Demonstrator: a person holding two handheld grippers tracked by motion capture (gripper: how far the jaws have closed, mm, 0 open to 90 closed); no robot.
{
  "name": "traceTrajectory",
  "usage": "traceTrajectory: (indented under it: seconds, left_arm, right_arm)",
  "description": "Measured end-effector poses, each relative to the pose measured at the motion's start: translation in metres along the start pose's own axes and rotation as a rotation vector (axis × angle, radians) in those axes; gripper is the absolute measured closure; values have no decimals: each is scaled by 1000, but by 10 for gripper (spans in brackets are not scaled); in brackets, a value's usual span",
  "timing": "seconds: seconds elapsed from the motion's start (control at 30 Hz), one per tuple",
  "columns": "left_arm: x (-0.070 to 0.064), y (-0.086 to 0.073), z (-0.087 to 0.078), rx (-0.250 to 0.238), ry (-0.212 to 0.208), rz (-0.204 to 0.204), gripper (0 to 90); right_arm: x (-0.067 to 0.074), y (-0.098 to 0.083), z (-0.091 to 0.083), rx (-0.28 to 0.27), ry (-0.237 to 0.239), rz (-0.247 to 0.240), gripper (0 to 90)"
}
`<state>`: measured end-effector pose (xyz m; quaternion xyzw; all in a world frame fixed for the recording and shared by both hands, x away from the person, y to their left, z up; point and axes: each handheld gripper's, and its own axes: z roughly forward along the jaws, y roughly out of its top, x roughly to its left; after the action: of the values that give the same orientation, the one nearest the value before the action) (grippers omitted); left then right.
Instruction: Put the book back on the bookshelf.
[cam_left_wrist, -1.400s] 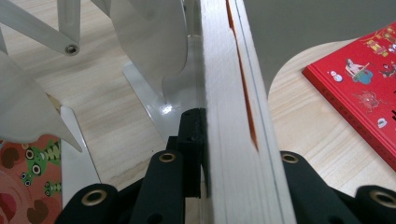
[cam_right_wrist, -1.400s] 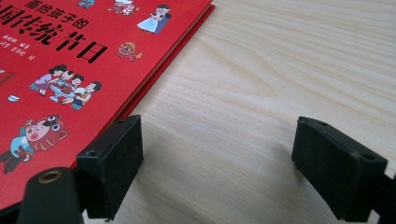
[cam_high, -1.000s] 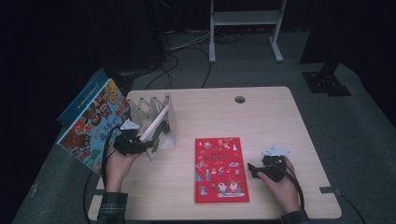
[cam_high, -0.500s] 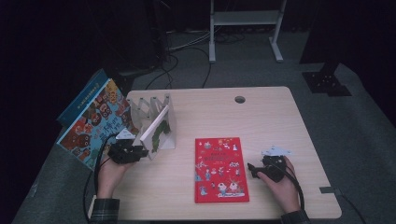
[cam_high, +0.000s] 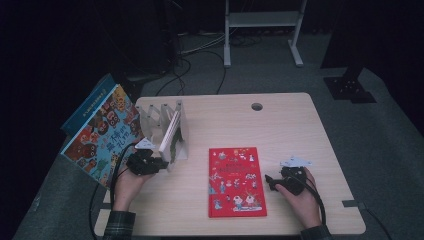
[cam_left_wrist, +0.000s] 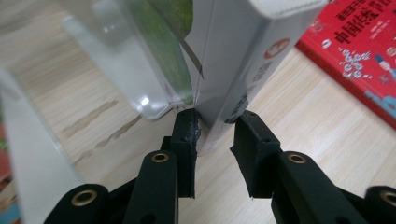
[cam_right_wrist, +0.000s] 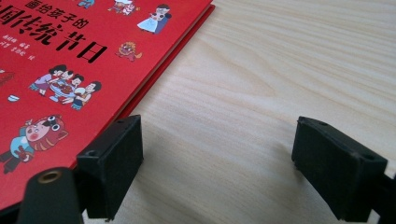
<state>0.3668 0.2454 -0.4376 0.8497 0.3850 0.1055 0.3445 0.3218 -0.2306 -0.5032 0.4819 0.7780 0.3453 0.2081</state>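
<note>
1. In the high view, a person sat at the near edge of a light wooden table (cam_high: 280, 125), with forearms coming in from the bottom of the frame and a black two-jaw gripper in each hand.

2. The left gripper (cam_high: 159, 164), at lower left of centre, reached to the near end of a clear plastic book rack (cam_high: 150, 115). A white-spined book (cam_high: 170, 131) leaned in the rack's rightmost slot.

3. In the left gripper view, the jaws had just been closing and stood narrow, one on each side of the white-spined book (cam_left_wrist: 233, 60) at its bottom corner. The left pad seemed to touch the cover. A sliver of gap remained beside the right pad, so a firm grip could not be confirmed.

4. The right gripper (cam_high: 272, 181) rested at lower right, just beside a red picture book (cam_high: 236, 181) lying flat at the bottom centre of the table.

5. In the right gripper view, its jaws (cam_right_wrist: 217, 172) stood wide apart over bare wood with nothing between them. The red picture book (cam_right_wrist: 84, 51) filled the upper left of that frame.

6. A large illustrated book (cam_high: 102, 132) leaned beyond the table's left edge.

7. Judged step: taking hold of the racked book by its corner. The next move likely called for finishing the squeeze, then drawing the book straight out without dragging the light rack along.
</note>
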Motion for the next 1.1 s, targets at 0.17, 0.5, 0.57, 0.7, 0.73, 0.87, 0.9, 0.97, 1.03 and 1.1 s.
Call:
traceTrajectory:
  seconds: [0.17,0.5,0.57,0.7,0.73,0.87,0.9,0.97,1.03,1.1]
  left_arm:
    - [-7,9,9,7,-11,19,681]
    - [-19,17,21,-2,-30,39,657]
    - [-18,17,20,-2,-33,36,657]
    - [-17,15,19,-7,-32,32,657]
    - [-17,15,19,-7,-31,32,657]
    - [-18,14,19,6,-32,42,652]
    - [-18,14,19,14,-29,49,629]
    - [-20,13,19,19,-26,60,583]
    - [-21,13,17,18,-24,62,544]
    - [-22,12,13,13,-19,70,506]
  right_arm:
    - [0,0,0,-1,0,-1,156]
    - [0,0,0,-1,0,-1,156]
    - [0,0,0,-1,0,-1,156]
    - [0,0,0,0,0,0,156]
    - [0,0,0,0,0,0,156]
    - [0,0,0,0,0,0,156]
    - [0,0,0,0,0,0,156]
    - [0,0,0,0,0,0,155]
    - [0,0,0,4,-3,0,130]
    - [0,0,1,4,-4,1,129]
